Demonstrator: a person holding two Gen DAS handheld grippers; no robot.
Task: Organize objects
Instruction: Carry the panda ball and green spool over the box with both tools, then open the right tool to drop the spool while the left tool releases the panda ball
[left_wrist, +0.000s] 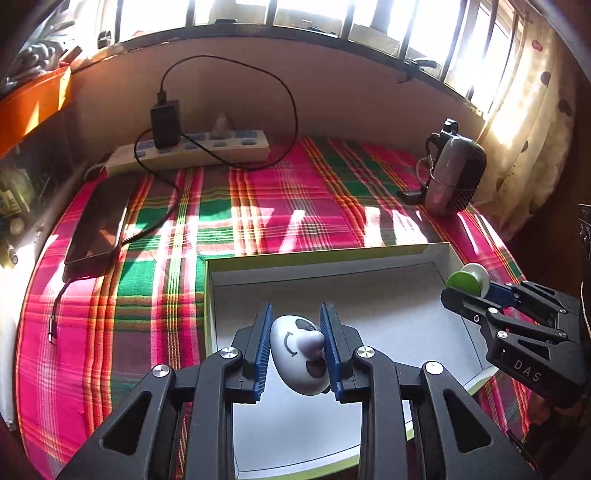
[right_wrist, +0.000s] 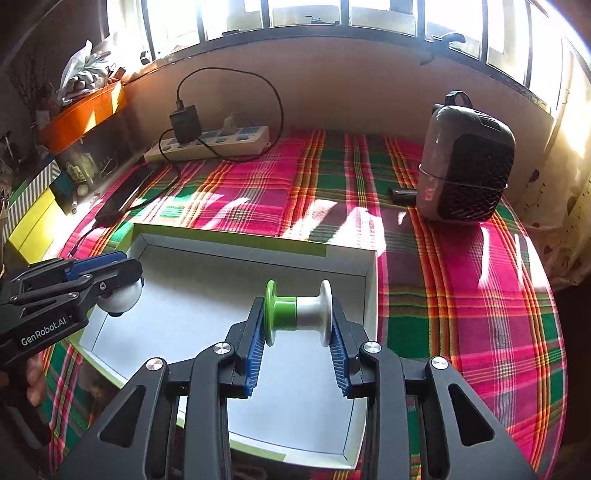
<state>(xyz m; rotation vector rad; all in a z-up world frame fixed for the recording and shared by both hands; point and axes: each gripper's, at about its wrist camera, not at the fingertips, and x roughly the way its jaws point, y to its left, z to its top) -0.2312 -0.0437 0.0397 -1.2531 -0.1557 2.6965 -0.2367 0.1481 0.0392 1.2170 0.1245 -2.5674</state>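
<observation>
Here two grippers hold one panda toy (left_wrist: 301, 356) and one spool (right_wrist: 298, 314).

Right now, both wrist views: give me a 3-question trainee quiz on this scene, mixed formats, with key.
1. True or false: the left gripper holds the panda-faced egg toy above the white box.
2. The right gripper is clamped on: A) phone B) green-and-white spool C) power strip.
3. Fill in: the black charger is plugged into the ____.

Key: 1 true; 2 B; 3 power strip.
</observation>
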